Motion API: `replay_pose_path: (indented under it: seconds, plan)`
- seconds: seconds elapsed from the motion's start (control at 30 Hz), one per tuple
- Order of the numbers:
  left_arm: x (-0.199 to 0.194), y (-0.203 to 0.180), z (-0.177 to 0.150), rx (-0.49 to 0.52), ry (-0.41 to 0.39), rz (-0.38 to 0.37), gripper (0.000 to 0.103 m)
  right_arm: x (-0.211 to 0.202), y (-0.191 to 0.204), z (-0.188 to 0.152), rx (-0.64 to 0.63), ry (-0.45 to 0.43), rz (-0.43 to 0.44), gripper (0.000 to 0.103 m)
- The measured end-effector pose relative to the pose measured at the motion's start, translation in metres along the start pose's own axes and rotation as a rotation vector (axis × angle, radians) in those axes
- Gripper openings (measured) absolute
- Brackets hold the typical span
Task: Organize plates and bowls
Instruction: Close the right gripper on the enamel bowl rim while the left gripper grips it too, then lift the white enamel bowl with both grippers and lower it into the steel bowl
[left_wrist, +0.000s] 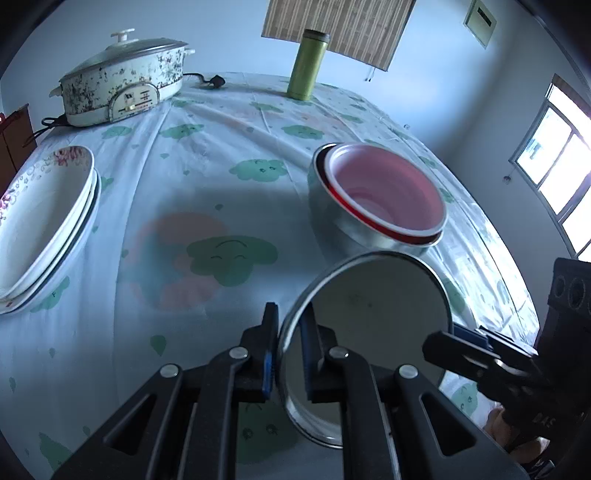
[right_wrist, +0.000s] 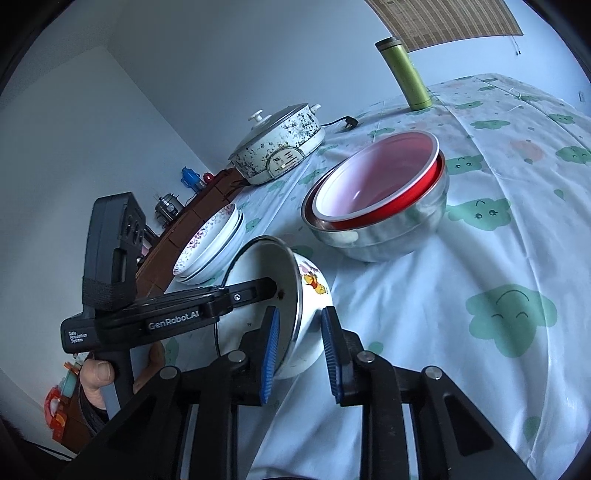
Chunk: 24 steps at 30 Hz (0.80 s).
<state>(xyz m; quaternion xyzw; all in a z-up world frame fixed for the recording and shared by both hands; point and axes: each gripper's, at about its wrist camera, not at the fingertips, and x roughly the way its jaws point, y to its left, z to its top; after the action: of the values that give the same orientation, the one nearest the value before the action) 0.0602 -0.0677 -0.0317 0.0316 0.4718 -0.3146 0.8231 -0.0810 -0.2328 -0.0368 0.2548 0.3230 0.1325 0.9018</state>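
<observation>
A white enamel bowl (left_wrist: 369, 306) with a cartoon print (right_wrist: 312, 286) hangs tilted on its side above the tablecloth. My left gripper (left_wrist: 290, 321) is shut on its rim, one finger inside and one outside; in the right wrist view the left gripper (right_wrist: 277, 290) reaches in from the left. My right gripper (right_wrist: 301, 350) straddles the bowl's opposite wall. Its outer pad sits at the bowl's side, and a small gap shows between the inner pad and the rim. The right gripper (left_wrist: 448, 338) also shows at the bowl's right edge. A red bowl (left_wrist: 388, 192) sits nested in a steel bowl (left_wrist: 332, 210).
Stacked flowered plates (left_wrist: 40, 218) lie at the table's left edge. An electric pot (left_wrist: 122, 85) with lid and cord stands at the far left, and a green flask (left_wrist: 306, 66) at the back. A hand (right_wrist: 96, 373) holds the left gripper's handle.
</observation>
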Motion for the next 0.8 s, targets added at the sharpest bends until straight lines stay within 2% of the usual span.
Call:
replay_pose_path:
  seconds: [0.3, 0.4, 0.8]
  plan:
    - [-0.008, -0.006, -0.002, -0.011, -0.008, -0.009, 0.009, -0.002, -0.007, -0.001, 0.024, 0.003, 0.008, 0.026]
    - [-0.010, -0.009, -0.001, -0.010, -0.007, -0.005, 0.009, -0.006, -0.008, 0.000, 0.027, -0.002, 0.009, 0.020]
    - [-0.012, -0.016, 0.001, -0.008, -0.004, -0.011, 0.009, -0.012, -0.015, -0.001, 0.035, -0.003, 0.004, 0.016]
